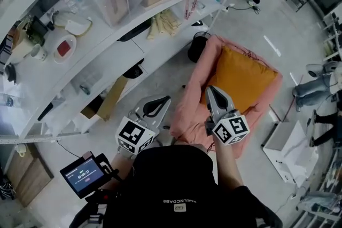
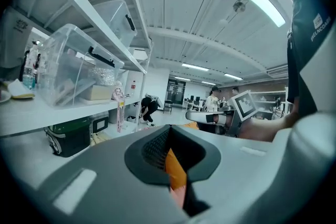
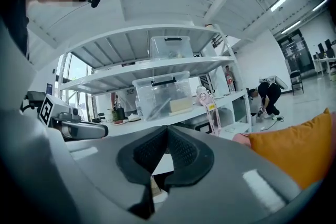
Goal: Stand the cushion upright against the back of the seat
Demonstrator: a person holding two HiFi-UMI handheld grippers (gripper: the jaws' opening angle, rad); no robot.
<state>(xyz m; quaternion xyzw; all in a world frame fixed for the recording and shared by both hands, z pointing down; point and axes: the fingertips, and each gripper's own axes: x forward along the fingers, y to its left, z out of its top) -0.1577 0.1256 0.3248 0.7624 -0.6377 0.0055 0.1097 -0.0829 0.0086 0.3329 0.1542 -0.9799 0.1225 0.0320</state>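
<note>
Big square orange fabric cushion (image 1: 243, 80) propped against the back of the soft pink fabric seat (image 1: 193, 109), left gripper (image 1: 165, 99) just beside the seat, jaws clenched on nothing, right gripper (image 1: 210, 89) over the seat's front, jaws clenched, holding nothing.

White shelving (image 1: 104, 64); pale grey floor (image 1: 251, 24); ceiling strip lights (image 2: 262, 5).

The left gripper (image 1: 160, 103) and right gripper (image 1: 212, 94) are held out forward, side by side and nearly level. Both pairs of jaws are pressed together, gripping nothing.
</note>
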